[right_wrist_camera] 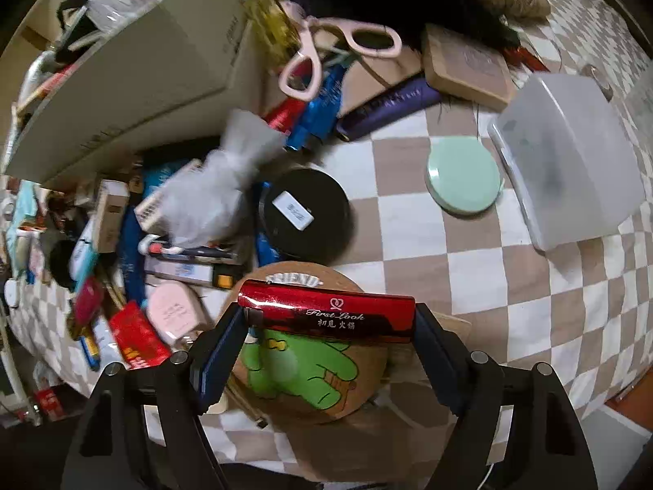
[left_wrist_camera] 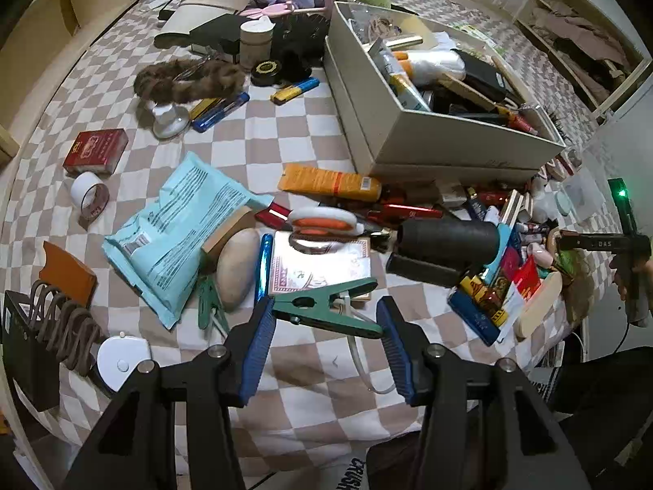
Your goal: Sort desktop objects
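My left gripper point(left_wrist_camera: 326, 316) is shut on a green clothes peg point(left_wrist_camera: 326, 306), which lies crosswise between the blue pads just above the checkered cloth point(left_wrist_camera: 310, 130). My right gripper point(right_wrist_camera: 330, 320) points down at the cloth. It is shut on a glossy red lighter-like case point(right_wrist_camera: 326, 310) marked "First Look", gripped by its two ends. Under that case lies a round cork coaster point(right_wrist_camera: 310, 367) with a green cartoon figure. A beige open box point(left_wrist_camera: 449, 130), full of mixed items, stands at the back right in the left wrist view. The same box point(right_wrist_camera: 143, 81) fills the upper left of the right wrist view.
A light blue packet point(left_wrist_camera: 175, 237), a red cigarette pack point(left_wrist_camera: 96, 151), a tape roll point(left_wrist_camera: 89, 198), an orange tube point(left_wrist_camera: 330, 183) and a black cylinder point(left_wrist_camera: 449, 239) litter the cloth. Near the right gripper sit a mint round compact point(right_wrist_camera: 463, 177), a translucent box point(right_wrist_camera: 571, 155) and a black tin point(right_wrist_camera: 304, 214).
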### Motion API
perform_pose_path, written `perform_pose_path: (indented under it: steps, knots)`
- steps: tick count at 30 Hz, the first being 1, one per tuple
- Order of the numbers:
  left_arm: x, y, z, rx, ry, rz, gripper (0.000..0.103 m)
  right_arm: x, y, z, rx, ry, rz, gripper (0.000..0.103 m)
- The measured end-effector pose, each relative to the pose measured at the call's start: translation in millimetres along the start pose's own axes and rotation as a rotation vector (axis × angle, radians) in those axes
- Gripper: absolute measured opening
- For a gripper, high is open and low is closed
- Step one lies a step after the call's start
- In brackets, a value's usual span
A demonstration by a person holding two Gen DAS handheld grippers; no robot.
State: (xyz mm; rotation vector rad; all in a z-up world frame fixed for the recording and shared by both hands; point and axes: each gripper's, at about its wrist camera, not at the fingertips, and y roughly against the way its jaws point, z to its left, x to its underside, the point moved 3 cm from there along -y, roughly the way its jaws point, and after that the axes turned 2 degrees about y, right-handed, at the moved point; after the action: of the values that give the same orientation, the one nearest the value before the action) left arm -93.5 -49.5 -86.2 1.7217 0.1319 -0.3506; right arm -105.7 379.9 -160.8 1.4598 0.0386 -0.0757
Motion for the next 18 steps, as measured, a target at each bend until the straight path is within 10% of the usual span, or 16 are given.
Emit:
perform_pose_path:
  steps: [18]
  knots:
    - [-44.7,32.2,-60.2,0.066,-0.039,-0.116,0.051,-41.4,106.8,34.6,-0.333,-0.008,-0.280,0.081]
